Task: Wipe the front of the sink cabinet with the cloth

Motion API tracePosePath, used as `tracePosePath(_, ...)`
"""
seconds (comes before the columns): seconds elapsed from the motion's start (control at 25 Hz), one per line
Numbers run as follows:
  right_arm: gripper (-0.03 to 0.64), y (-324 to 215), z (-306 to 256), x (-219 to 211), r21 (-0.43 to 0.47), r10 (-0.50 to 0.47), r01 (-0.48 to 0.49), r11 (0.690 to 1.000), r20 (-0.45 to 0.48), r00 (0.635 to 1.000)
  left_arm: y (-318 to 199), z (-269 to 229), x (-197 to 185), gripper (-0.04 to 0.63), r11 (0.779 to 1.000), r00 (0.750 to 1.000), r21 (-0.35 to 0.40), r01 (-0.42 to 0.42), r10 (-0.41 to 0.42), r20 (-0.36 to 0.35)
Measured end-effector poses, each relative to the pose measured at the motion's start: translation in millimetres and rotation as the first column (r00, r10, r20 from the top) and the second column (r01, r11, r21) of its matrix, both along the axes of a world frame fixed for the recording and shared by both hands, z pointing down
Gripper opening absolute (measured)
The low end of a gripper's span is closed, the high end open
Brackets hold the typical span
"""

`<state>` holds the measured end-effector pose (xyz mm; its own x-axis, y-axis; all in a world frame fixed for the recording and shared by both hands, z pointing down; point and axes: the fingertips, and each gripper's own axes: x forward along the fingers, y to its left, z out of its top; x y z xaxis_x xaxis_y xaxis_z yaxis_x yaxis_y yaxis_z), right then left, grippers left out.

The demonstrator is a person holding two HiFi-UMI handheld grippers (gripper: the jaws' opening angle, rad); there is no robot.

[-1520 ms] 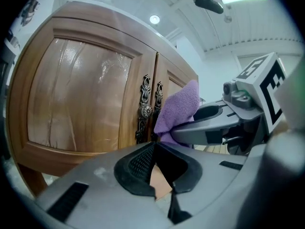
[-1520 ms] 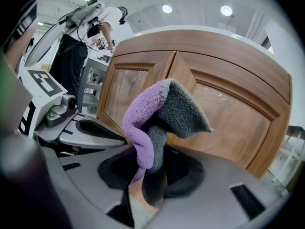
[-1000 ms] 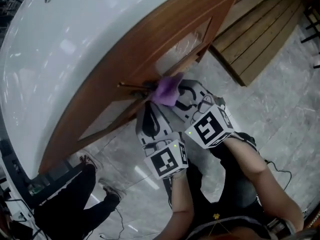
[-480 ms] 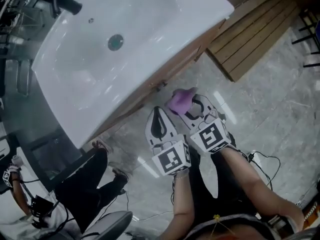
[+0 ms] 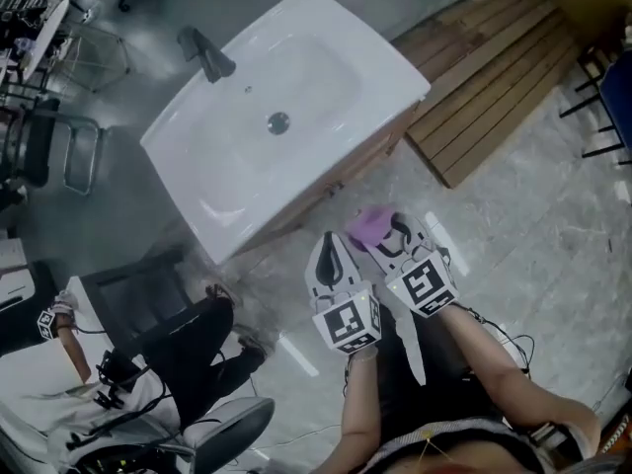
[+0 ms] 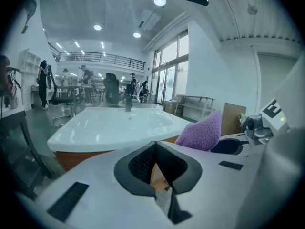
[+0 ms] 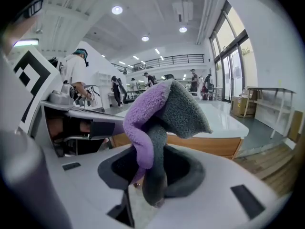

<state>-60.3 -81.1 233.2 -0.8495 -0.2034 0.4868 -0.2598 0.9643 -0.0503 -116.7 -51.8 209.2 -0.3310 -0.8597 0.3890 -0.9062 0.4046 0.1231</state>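
Note:
The white sink point(image 5: 286, 107) sits on its wooden cabinet point(image 5: 326, 191), whose front shows as a thin brown strip under the basin rim. My right gripper point(image 5: 380, 227) is shut on a purple and grey cloth point(image 5: 367, 225), held above the floor a short way from the cabinet front and not touching it. In the right gripper view the cloth point(image 7: 162, 109) stands up out of the closed jaws point(image 7: 150, 175), with the cabinet point(image 7: 209, 144) behind. My left gripper point(image 5: 329, 237) is beside it, shut and empty point(image 6: 155, 149). The sink point(image 6: 119, 125) lies ahead of it.
A black faucet point(image 5: 202, 55) stands at the sink's back. A wooden pallet point(image 5: 494, 77) lies on the grey floor to the right of the cabinet. A seated person's dark legs point(image 5: 188, 349) and an office chair point(image 5: 227, 433) are at the lower left.
The cloth was against the cabinet front one second ago. Both grippers have since drawn back from it, and the view has pulled away, so the whole sink now shows.

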Motion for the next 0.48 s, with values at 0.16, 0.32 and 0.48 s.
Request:
tracePosePath(0.16, 0.184, -2, -56, -3, 0.042, -0.019, 0.018, 0.999, 0.03, 0.999, -4, -57, -1, 0.006, 0.999, 1.0, 0.033, -0.017, 0.016, 0.022)
tracePosePath(0.32, 0.184, 5, -108, -2, 0.043, -0.015, 0.013, 0.999, 0.054, 0.998, 1, -105, 9, 0.006, 0.998, 0.999, 0.057, -0.039, 0.038, 0.019)
tracePosePath(0.48, 0.184, 6, -135, -7, 0.046, -0.012, 0.008, 0.999, 0.075, 0.997, 2, -136, 11, 0.006, 0.996, 0.999, 0.075, -0.047, 0.045, 0.027)
